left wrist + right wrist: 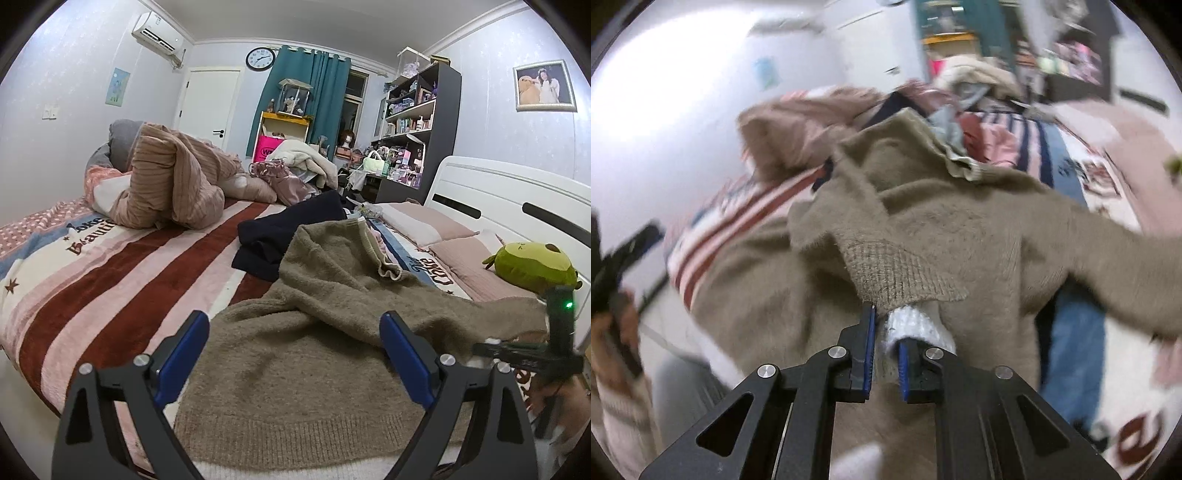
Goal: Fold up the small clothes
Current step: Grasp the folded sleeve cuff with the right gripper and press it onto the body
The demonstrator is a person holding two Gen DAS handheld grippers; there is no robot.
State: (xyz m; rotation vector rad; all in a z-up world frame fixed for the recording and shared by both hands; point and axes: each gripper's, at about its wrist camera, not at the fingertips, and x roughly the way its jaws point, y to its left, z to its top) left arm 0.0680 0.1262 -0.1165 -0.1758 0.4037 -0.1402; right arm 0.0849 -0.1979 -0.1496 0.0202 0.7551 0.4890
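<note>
barely started tbh: right gripper clamped on the sweater hem, left gripper wide apart, dark garment at 12 o'clock unfolded

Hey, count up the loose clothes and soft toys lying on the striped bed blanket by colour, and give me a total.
Fuzzy olive-brown knit sweater: 1
Dark navy folded garment: 1
Shiny mauve satin garment: 1
Green plush toy: 1
Total: 4
</note>
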